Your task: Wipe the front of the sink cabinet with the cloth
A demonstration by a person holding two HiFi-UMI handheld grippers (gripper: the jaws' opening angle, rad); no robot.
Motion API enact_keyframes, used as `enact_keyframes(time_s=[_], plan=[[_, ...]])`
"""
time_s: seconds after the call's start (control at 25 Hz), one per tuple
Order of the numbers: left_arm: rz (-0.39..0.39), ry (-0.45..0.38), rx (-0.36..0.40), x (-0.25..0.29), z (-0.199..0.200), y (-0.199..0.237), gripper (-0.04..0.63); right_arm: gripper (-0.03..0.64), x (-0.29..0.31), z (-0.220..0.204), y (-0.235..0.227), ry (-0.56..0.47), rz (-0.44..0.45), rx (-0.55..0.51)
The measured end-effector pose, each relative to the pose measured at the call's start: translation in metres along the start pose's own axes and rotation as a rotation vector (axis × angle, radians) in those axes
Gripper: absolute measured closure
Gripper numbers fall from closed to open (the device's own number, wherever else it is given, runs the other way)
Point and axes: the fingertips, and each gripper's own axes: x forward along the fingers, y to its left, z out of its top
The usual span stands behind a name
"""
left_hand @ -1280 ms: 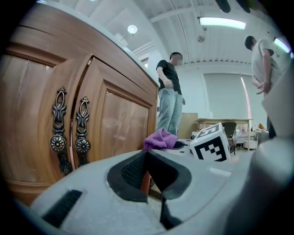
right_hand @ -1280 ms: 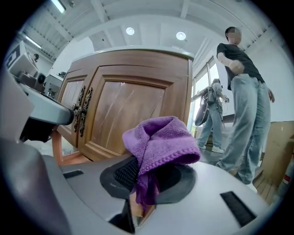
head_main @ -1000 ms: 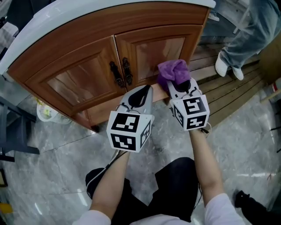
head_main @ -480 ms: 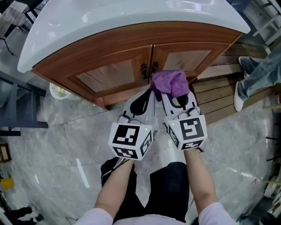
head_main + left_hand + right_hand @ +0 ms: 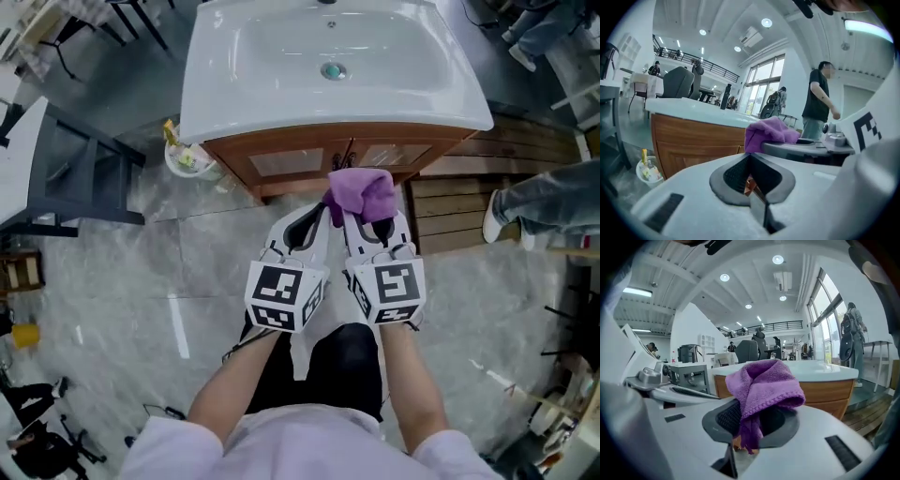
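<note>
A wooden sink cabinet (image 5: 319, 161) with two doors stands under a white basin (image 5: 328, 66). My right gripper (image 5: 361, 214) is shut on a purple cloth (image 5: 361, 192), which bunches up over its jaws (image 5: 761, 390) just short of the cabinet front. My left gripper (image 5: 314, 220) sits beside it on the left, shut and holding nothing. In the left gripper view the cloth (image 5: 768, 133) shows to the right, with the cabinet (image 5: 693, 140) ahead. Both grippers are held off the cabinet, level with each other.
A small white bin (image 5: 186, 159) with bits inside stands at the cabinet's left corner. Wooden decking (image 5: 469, 197) lies to the right, where a person's leg and shoe (image 5: 525, 206) stand. A dark chair (image 5: 75, 178) is at left. The floor is grey marble.
The view has risen and pulled back: the basin top now shows. Both grippers have drawn away from the cabinet doors, the cloth still in the right one.
</note>
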Motion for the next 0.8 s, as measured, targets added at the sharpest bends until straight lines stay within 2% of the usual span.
enact_keyframes(time_s=[0.16, 0.32, 0.44, 0.56, 0.8], plan=[[0.027, -0.001, 0.007, -0.047, 0.055, -0.027, 0.591, 0.549, -0.043, 0.064, 0.019, -0.009, 0.017, 0.019], [0.073, 0.007, 0.026, -0.096, 0.093, -0.056, 0.591, 0.549, -0.091, 0.103, 0.042, -0.003, 0.050, 0.041], [0.102, -0.013, 0.024, -0.127, 0.113, -0.077, 0.591, 0.549, -0.126, 0.121, 0.053, -0.009, 0.076, 0.051], [0.129, -0.031, 0.043, -0.149, 0.122, -0.098, 0.591, 0.549, -0.157, 0.134, 0.060, -0.020, 0.109, 0.016], [0.150, -0.078, 0.077, -0.169, 0.130, -0.140, 0.591, 0.550, -0.197, 0.143, 0.057, -0.042, 0.134, -0.025]])
